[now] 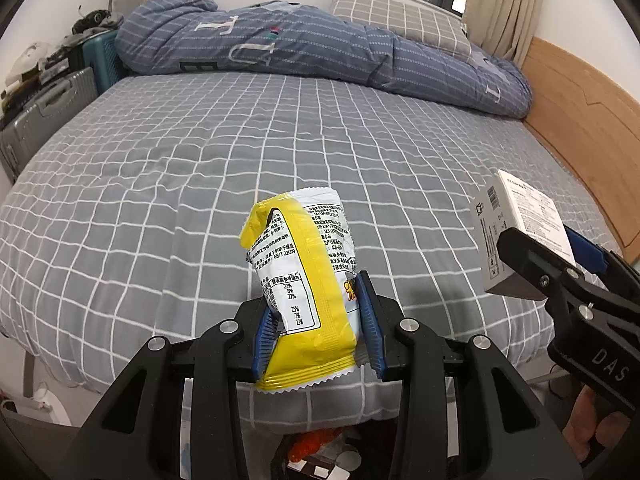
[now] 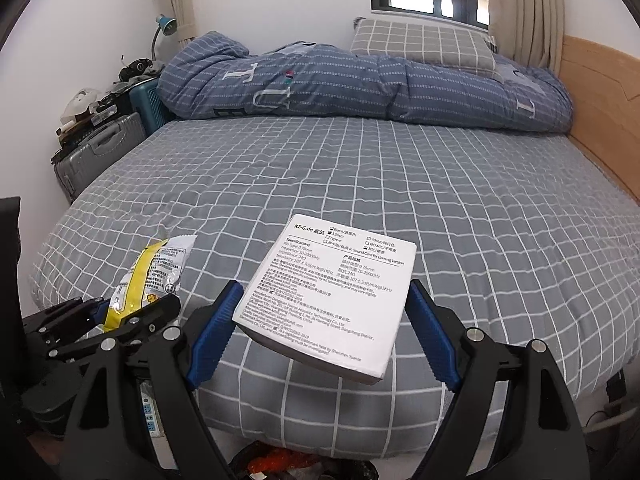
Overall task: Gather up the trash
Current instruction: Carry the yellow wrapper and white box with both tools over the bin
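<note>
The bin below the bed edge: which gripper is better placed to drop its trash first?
Left, probably. The left gripper holds the snack wrapper almost directly above the bin. The right gripper with its white box looks similarly near.

My grippers (image 1: 318, 322) (image 2: 322, 334) are black plastic with blue ribbed pads (image 1: 370, 320), silver screws (image 1: 409, 324) and white "DAS" letters (image 1: 610, 364).

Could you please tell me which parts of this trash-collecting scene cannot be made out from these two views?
- Left wrist view: the bin below the bed is mostly hidden by the left hand-held gripper holding the snack wrapper.
- Right wrist view: the white box hides its own underside; its smallest print is unreadable.
- Right hand-held gripper: pad contact unclear.
</note>
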Motion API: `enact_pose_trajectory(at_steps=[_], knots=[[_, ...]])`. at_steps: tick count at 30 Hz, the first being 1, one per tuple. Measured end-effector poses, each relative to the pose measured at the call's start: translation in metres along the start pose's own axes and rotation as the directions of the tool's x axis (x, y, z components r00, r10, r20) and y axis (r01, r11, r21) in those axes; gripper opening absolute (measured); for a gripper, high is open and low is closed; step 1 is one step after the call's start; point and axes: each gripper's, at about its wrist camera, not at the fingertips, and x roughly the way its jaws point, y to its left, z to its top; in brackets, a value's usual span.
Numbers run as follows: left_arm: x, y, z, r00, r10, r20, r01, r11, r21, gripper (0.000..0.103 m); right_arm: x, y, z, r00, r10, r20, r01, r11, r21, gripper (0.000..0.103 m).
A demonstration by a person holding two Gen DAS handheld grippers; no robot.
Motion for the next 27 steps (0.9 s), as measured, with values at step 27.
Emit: enact_pose_trajectory(at_steps=[27], knots=[[-0.046,-0.014,-0.06,1.0,-0.02,-0.001,0.02,1.0,0.003,0.037,-0.056,-0.005,-0.045,1.0,-0.016,0.008,0.016,1.0,-0.01,0.079]])
